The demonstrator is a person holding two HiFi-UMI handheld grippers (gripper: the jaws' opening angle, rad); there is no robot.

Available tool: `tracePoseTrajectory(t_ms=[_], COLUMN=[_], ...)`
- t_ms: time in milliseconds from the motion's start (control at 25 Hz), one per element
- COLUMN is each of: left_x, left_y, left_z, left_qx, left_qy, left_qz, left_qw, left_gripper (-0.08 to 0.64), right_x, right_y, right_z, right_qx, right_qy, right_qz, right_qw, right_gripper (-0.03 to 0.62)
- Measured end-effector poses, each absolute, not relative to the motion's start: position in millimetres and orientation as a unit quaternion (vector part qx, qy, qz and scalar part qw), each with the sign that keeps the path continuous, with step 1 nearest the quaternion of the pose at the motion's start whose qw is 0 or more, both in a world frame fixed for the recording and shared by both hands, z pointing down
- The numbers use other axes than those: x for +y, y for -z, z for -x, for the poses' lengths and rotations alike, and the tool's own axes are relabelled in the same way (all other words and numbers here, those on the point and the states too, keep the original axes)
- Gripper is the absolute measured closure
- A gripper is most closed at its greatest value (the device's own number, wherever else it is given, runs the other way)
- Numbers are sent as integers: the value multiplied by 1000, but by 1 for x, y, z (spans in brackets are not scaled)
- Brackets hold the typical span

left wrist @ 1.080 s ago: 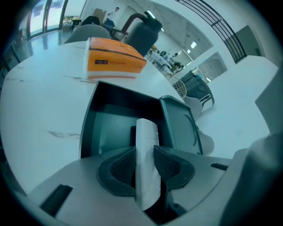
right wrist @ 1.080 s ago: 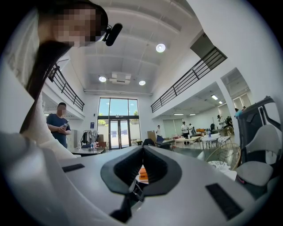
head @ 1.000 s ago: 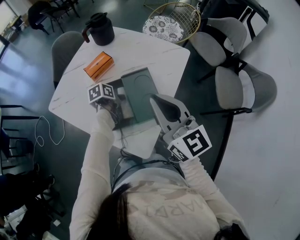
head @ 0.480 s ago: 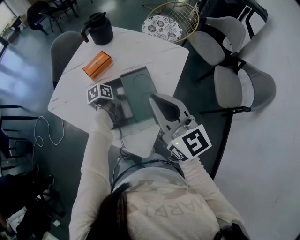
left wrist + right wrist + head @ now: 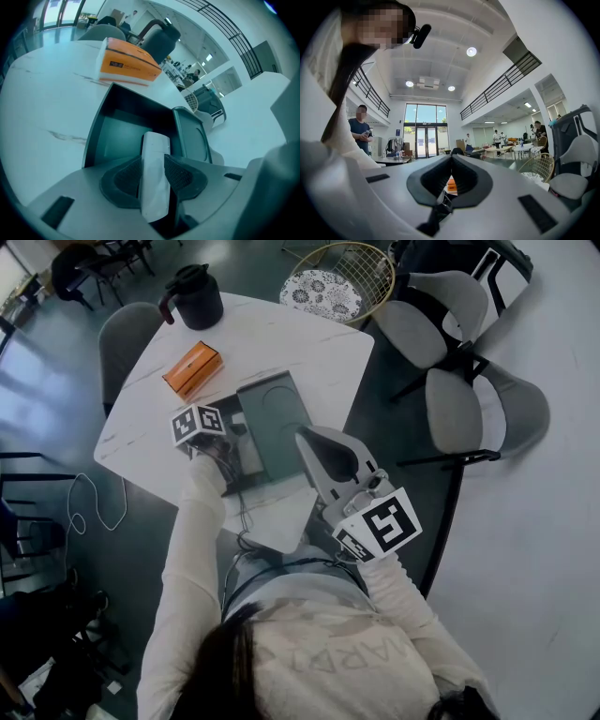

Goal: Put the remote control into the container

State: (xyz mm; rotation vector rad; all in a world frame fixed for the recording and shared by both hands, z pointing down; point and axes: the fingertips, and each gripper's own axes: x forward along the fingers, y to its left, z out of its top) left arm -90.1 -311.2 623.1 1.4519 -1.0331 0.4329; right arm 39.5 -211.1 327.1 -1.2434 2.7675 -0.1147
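Observation:
A white remote control (image 5: pixel 154 173) lies lengthwise between the pads of my left gripper (image 5: pixel 152 161), its far end over the open dark green container (image 5: pixel 117 138). The jaws have just been opening, and the remote rests loosely between them. In the head view the left gripper (image 5: pixel 236 450) hangs over the container (image 5: pixel 251 465) near the table's front edge. The container's green lid (image 5: pixel 274 418) lies flat beside it on the right. My right gripper (image 5: pixel 309 442) hovers at the lid's near right corner, level, shut and holding nothing; its pads (image 5: pixel 440 176) meet.
An orange tissue box (image 5: pixel 191 368) and a black jug (image 5: pixel 197 296) stand on the white marble table (image 5: pixel 309 343) behind the container. Grey chairs (image 5: pixel 469 409) stand to the right, and a wire-framed round stool (image 5: pixel 330 287) beyond the table. A white cable (image 5: pixel 94 507) lies on the floor at the left.

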Motion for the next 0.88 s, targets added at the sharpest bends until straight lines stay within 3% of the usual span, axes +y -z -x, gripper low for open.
tracePoseTrajectory(t_ms=[400,680,880], left_x=[-307,-295,-271], left_y=[-605,-553,-507], left_z=[93,93,88], left_qx=[-477,-478,-492], left_qy=[-186,-148,-137], left_qz=[-662,-742,-794], left_qw=[548,445,330], left_gripper=[431,505,534], right_x=[-207,-199,-187], right_y=[-324,-321,-319], right_z=[-40,-32,-26], right_qx=[912,919,926], right_qy=[38,35,33], right_qz=[404,387,370], right_qw=[59,66,71], right_gripper=[577,577,577])
